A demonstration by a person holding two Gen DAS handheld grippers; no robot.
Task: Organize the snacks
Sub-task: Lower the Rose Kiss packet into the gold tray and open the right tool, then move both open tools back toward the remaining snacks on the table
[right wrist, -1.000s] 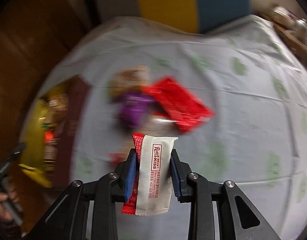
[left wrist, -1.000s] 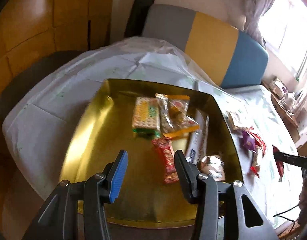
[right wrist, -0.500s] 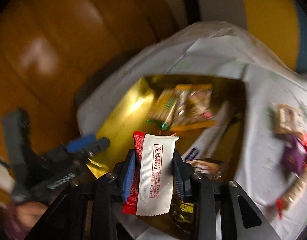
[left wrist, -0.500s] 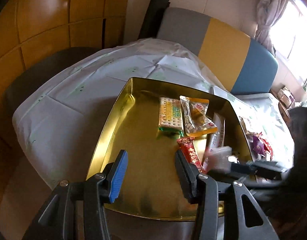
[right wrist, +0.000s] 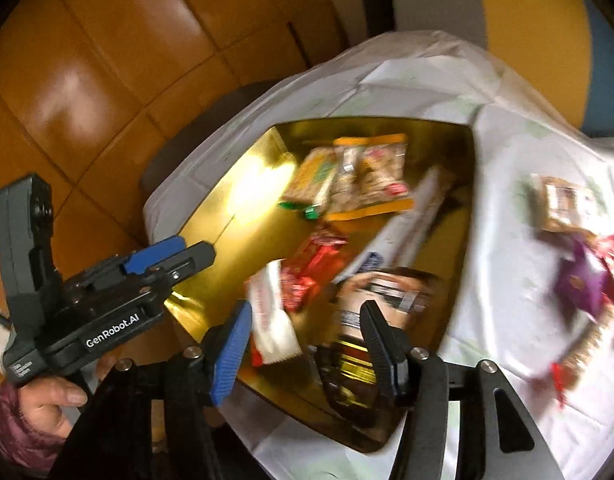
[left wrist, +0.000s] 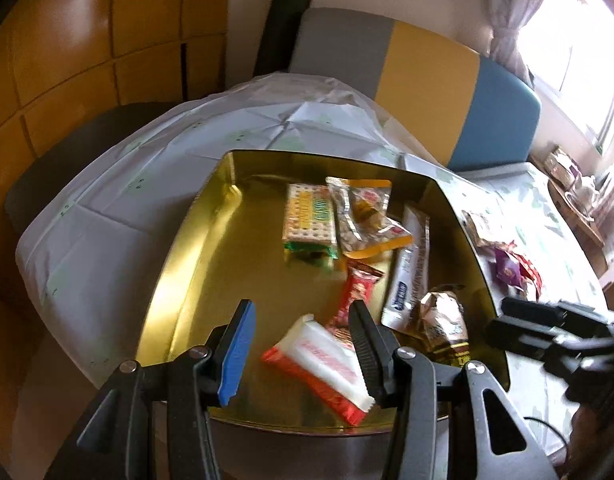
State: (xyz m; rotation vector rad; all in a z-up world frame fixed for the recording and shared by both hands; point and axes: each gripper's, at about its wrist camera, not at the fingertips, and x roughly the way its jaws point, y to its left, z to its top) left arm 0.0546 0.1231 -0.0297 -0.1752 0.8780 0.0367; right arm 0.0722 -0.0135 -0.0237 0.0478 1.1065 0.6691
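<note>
A gold tray (left wrist: 195, 280) sits on the white tablecloth and holds several snacks. A white and red snack packet (left wrist: 323, 364) lies at the tray's near edge; it also shows in the right wrist view (right wrist: 271, 320). My left gripper (left wrist: 303, 344) is open and empty, hovering over the tray's near edge above that packet. My right gripper (right wrist: 307, 344) is open and empty above the tray's near corner. The left gripper's fingers (right wrist: 167, 258) show in the right wrist view at left.
In the tray lie a cracker pack (left wrist: 309, 220), a nut bag (left wrist: 365, 216), a long white bar (left wrist: 411, 268), a red candy (left wrist: 357, 288) and a brown packet (left wrist: 443, 320). Loose snacks, one purple (right wrist: 583, 284), lie on the cloth (right wrist: 507, 160) right of the tray.
My right gripper swung from the loose snacks to the tray, opened and let go of the white and red packet, which now lies in the tray. The left gripper stayed open.
</note>
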